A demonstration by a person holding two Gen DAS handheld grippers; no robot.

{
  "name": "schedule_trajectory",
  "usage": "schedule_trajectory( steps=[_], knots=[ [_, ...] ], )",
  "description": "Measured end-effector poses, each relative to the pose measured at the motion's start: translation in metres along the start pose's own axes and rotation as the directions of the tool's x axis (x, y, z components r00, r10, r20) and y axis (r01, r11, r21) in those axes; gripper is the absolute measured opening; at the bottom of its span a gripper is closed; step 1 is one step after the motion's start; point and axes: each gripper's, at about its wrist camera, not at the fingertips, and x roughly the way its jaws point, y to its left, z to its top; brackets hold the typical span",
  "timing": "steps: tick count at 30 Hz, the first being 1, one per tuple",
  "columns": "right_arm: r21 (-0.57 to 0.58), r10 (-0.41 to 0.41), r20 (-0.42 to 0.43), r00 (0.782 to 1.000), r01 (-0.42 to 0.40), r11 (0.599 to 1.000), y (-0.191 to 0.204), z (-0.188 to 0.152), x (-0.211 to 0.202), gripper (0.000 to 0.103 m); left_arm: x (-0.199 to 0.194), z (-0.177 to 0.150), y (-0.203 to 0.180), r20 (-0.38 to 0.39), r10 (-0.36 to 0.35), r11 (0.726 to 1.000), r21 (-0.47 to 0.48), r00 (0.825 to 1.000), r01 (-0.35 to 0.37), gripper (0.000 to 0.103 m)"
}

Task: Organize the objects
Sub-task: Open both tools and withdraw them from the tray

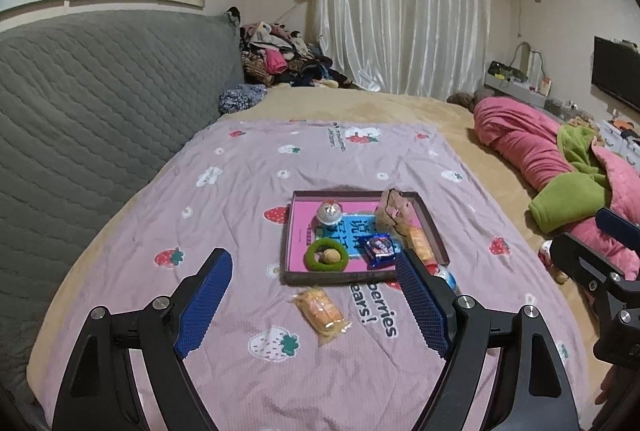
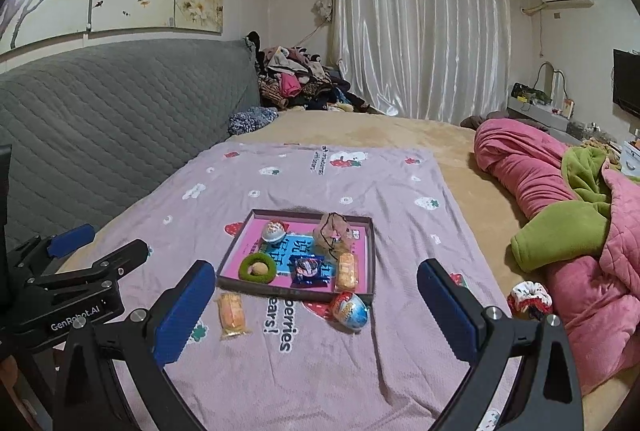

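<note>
A shallow dark tray (image 1: 434, 231) (image 2: 374, 251) with a pink floor lies on the purple strawberry blanket. It holds a green ring (image 1: 326, 255) (image 2: 257, 267), a foil egg (image 1: 329, 212) (image 2: 274, 230), a blue snack packet (image 1: 378, 247) (image 2: 311, 270), an orange biscuit packet (image 1: 418, 241) (image 2: 346, 271) and a beige pouch (image 1: 394, 209) (image 2: 334, 231). Outside it lie another orange biscuit packet (image 1: 322, 313) (image 2: 231, 315) and a red-blue egg (image 2: 349, 310), half hidden in the left wrist view (image 1: 444, 275). My left gripper (image 1: 316, 307) is open above the loose packet. My right gripper (image 2: 316, 315) is open, empty, short of the tray.
A red-and-white scrunchie (image 2: 530, 299) lies at the blanket's right edge. A rolled pink and green quilt (image 2: 568, 215) lies along the right. A grey quilted sofa back (image 1: 100, 111) runs along the left, with piled clothes (image 1: 280, 59) behind.
</note>
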Motion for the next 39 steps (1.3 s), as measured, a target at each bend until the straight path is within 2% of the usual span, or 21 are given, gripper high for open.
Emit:
schedule_trajectory(
  steps=[20, 32, 39],
  knots=[
    [-0.014, -0.005, -0.135, 0.991, 0.003, 1.000, -0.015, -0.059, 0.035, 0.102, 0.050, -0.054, -0.014, -0.152, -0.002, 1.000, 0.023, 0.988, 0.006, 0.085],
    [-0.020, -0.004, -0.211, 0.977, 0.000, 1.000, -0.019, -0.088, 0.063, 0.102, 0.086, -0.086, -0.018, -0.249, 0.009, 0.999, 0.033, 0.969, -0.001, 0.085],
    [-0.019, -0.003, -0.242, 0.970, -0.002, 1.000, -0.020, -0.098, 0.078, 0.102, 0.103, -0.095, -0.016, -0.281, 0.010, 1.000, 0.026, 0.960, -0.003, 0.085]
  ],
)
